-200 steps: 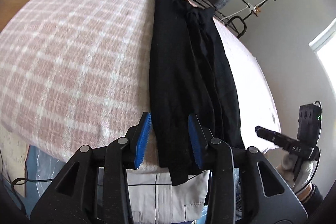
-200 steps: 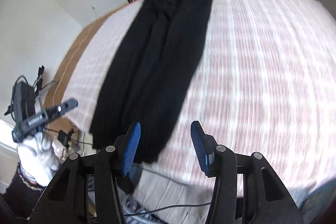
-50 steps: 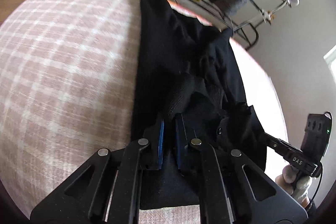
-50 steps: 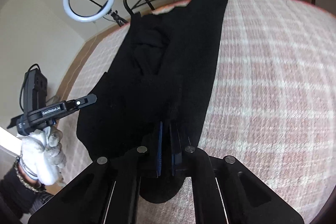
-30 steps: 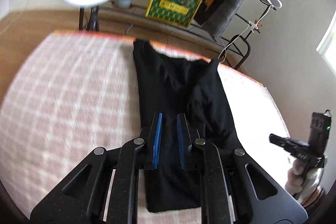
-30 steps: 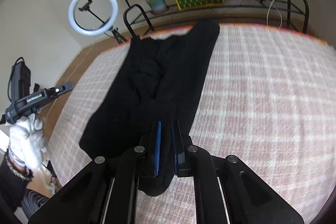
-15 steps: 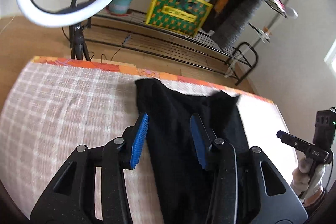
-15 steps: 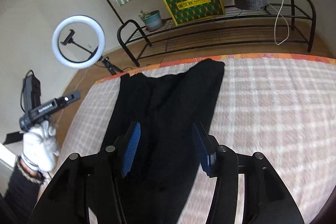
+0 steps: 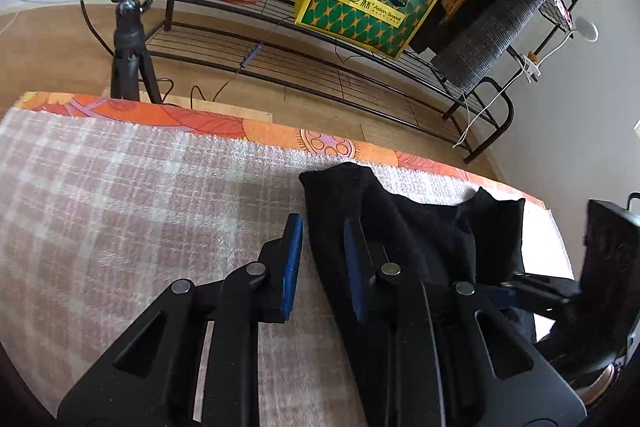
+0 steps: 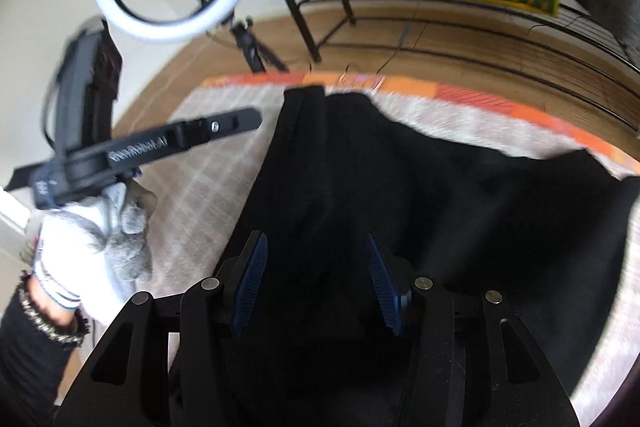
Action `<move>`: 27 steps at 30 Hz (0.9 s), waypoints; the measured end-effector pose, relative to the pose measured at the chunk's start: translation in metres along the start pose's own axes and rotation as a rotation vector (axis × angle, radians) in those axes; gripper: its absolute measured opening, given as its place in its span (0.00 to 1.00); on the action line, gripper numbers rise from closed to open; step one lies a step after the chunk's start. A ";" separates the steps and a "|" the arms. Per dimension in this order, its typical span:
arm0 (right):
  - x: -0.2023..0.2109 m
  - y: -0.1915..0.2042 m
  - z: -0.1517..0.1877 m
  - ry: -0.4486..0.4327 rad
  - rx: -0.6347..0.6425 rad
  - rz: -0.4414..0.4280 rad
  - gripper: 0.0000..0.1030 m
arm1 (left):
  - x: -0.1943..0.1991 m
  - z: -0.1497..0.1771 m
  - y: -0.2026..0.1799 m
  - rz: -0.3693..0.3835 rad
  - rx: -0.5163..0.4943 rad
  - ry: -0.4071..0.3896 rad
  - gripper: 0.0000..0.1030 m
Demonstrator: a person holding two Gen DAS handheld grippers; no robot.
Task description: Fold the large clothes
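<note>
Both grippers have let go and moved to the far end of the black garment (image 9: 400, 227) on the bed (image 9: 120, 187). Left gripper (image 9: 320, 239) fingers closing astride its left edge; right gripper (image 10: 316, 267) fingers apart over its middle, gripping nothing. Next fold looks ready

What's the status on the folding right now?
Left tool closing around garment edge. Right tool open above it. Garment flat on bed. Nothing blocking.

Left tongs (image 9: 322, 259) closing, right tongs (image 10: 316, 281) spread, both angled down
</note>
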State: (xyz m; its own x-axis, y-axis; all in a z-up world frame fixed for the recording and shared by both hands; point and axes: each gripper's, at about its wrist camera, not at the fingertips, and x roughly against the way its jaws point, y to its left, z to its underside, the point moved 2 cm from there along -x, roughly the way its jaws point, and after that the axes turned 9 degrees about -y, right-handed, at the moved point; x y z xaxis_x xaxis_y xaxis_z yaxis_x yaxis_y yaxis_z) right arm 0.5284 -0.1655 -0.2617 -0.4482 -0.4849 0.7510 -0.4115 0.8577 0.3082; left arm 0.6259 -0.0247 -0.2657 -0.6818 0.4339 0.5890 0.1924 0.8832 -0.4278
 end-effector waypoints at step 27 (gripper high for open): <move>0.145 -0.095 0.021 -0.273 -0.212 -0.047 0.27 | -0.014 0.016 -0.078 0.063 -0.175 0.041 0.20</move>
State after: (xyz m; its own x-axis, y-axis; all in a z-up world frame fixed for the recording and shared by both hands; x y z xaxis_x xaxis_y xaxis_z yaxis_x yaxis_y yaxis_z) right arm 0.4858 -0.3207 -0.1936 -0.6403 -0.5282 0.5577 -0.2757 0.8357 0.4750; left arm 0.6089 -0.1019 -0.2515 -0.6357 0.4930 0.5939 0.3559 0.8700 -0.3412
